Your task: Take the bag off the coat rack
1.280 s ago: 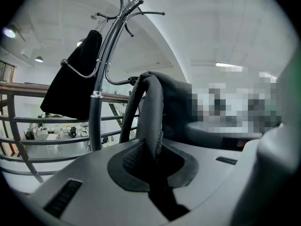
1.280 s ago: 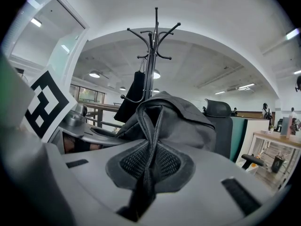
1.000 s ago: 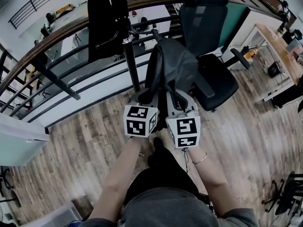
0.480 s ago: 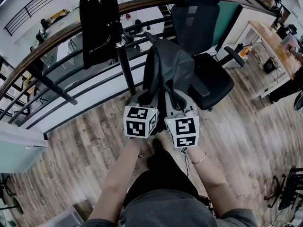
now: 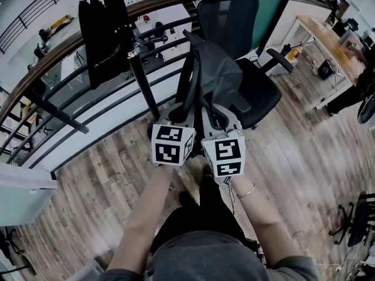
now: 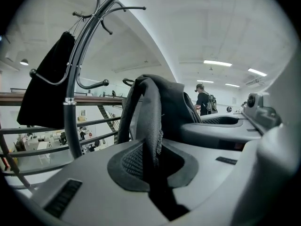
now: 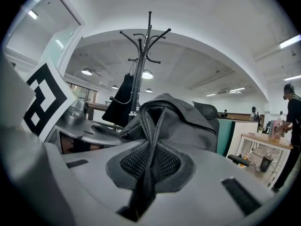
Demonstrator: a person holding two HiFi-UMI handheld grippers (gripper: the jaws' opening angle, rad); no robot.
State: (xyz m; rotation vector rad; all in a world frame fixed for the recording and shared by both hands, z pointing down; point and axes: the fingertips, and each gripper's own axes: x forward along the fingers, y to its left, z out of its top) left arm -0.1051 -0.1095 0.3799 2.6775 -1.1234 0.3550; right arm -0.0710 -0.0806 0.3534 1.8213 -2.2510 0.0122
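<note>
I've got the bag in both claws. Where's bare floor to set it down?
The widest bare wood floor lies right of the bag, between the office chair and the desk. A second strip lies left, between the railing and the person's legs. Straight ahead is crowded: chair, coat rack pole and railing stand close together.

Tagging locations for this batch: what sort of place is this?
Probably an open office, perhaps on a mezzanine level: a swivel chair, a desk at the right, and a railing along the floor's edge.
</note>
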